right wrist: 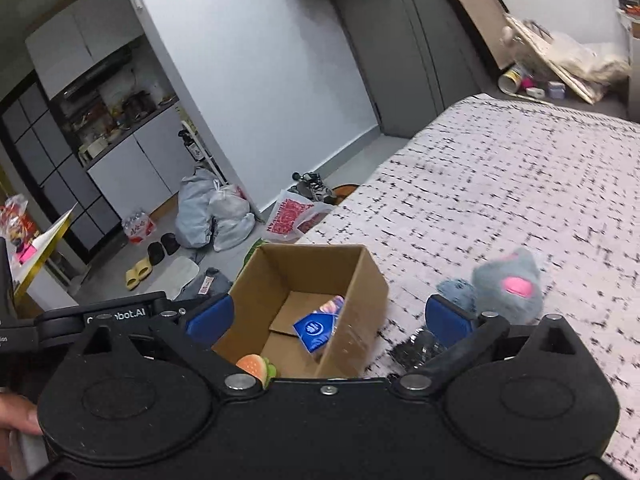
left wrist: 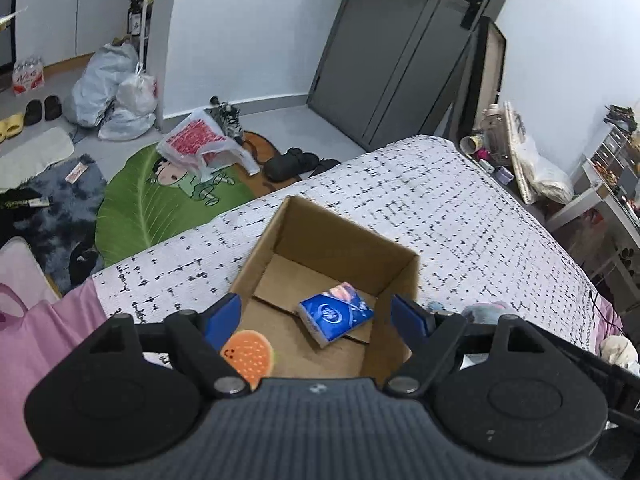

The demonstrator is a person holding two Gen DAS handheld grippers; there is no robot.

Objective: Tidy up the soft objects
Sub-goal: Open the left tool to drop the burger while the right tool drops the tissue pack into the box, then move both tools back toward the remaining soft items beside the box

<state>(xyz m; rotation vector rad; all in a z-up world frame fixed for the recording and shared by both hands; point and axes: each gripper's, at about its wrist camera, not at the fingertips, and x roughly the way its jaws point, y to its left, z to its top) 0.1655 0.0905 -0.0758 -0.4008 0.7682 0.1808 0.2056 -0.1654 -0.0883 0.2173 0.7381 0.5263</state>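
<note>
An open brown cardboard box (left wrist: pixel 332 264) is sitting on the bed's white bedspread flecked with black dashes (left wrist: pixel 460 216), and 2 things are already lying inside it: a blue plastic-wrapped tissue pack (left wrist: pixel 336 314) flat on the box floor and a small orange burger-shaped plush toy (left wrist: pixel 248 354) at the near corner. The left gripper (left wrist: pixel 316 314) is hovering over the box with its blue pads spread wide and nothing between them. The right gripper (right wrist: pixel 328 318) is hanging over the box's near right edge, its jaws standing fully apart and gripping nothing. A grey plush animal with a pink patch (right wrist: pixel 508 284) is waiting on the bedspread just right of the box, beside a smaller blue-grey soft thing (right wrist: pixel 456 290) that I cannot identify; a crinkled clear wrapper (right wrist: pixel 420 346) is lying near them. I am thinking the risk is in the next reach: swinging the right gripper toward the grey toy could clip the light box's wall and shove or tip it, and a shallow pinch on loose fur could let the toy slip out short of the box.
</note>
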